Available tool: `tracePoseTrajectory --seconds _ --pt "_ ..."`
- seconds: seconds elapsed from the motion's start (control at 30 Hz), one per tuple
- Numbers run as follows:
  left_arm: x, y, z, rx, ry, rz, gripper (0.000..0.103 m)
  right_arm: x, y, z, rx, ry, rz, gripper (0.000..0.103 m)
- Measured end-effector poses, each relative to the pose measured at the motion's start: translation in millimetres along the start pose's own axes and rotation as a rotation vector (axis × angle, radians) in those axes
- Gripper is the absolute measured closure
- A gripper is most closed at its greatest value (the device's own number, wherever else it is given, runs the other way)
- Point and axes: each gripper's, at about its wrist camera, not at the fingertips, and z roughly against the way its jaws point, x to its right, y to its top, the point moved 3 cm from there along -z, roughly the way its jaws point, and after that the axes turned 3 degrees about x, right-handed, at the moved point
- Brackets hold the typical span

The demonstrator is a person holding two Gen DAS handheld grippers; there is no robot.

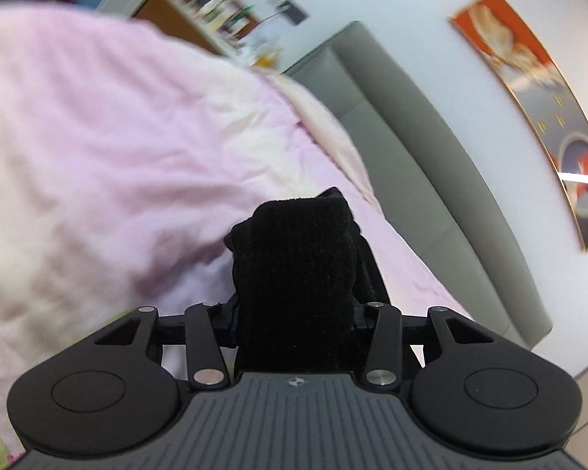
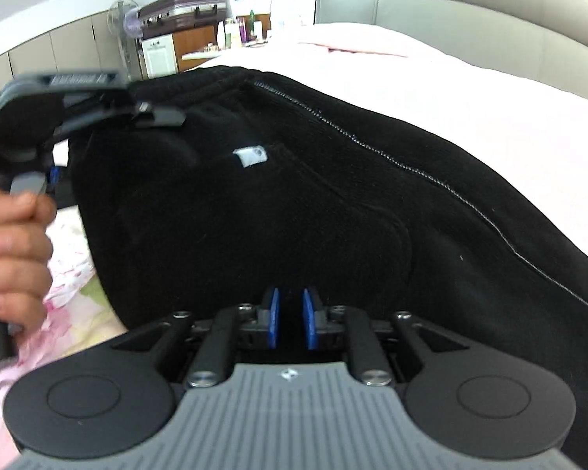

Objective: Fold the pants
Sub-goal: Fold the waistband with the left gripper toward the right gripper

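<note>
Black pants (image 2: 294, 196) with a zipper line and a small white tag lie spread on the pink bed cover. My left gripper (image 1: 294, 274) is shut on a bunched fold of the black pants (image 1: 294, 258) and holds it above the bed; it also shows at the left of the right wrist view (image 2: 98, 109), lifting the pants' edge. My right gripper (image 2: 291, 315) has its blue pads (image 2: 272, 313) close together on black fabric at the near edge of the pants.
The pink bed cover (image 1: 98, 137) fills the left. A grey padded headboard (image 1: 411, 137) and a wall picture (image 1: 529, 98) stand to the right. A dresser with bottles, a suitcase (image 2: 184, 11) and a fan stand beyond the bed. A hand (image 2: 11, 254) holds the left gripper.
</note>
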Motion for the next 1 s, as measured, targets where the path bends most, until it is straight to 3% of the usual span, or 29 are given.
tracePoseTrajectory --seconds 0.17,0.37,0.5,0.63,0.8,0.9,0.93,1.0 --pt "51.1 -8.6 17.1 0.051 -0.043 -0.329 0.052 14.2 -1.7 22.0 0.058 -0.009 -0.095 0.090" --pt "130.7 -56.2 37.7 0.109 -0.221 -0.819 0.052 70.7 -3.2 66.9 0.145 -0.068 -0.299 0.082" --pt "171.5 -111.4 40.8 0.068 -0.333 -1.100 0.052 106.9 -7.3 97.6 0.193 -0.157 -0.363 0.082" --pt "188.5 -174.4 23.6 -0.033 -0.320 -1.352 0.051 138.1 -12.6 122.0 0.224 -0.247 -0.415 0.081" --pt "184.7 -233.8 -7.0 -0.312 -0.342 -1.389 0.042 175.2 -19.5 132.1 0.215 -0.312 -0.480 0.081" --pt "186.7 -253.2 -1.8 -0.270 -0.305 -1.524 0.036 187.6 -18.3 137.4 0.227 -0.289 -0.514 0.077" --pt "188.4 -250.2 0.6 -0.283 -0.302 -1.512 0.029 188.5 -15.7 137.9 0.231 -0.273 -0.518 0.074" --pt "190.6 -230.8 8.4 -0.331 -0.318 -1.391 0.017 176.1 -16.1 136.8 0.235 -0.238 -0.510 0.061"
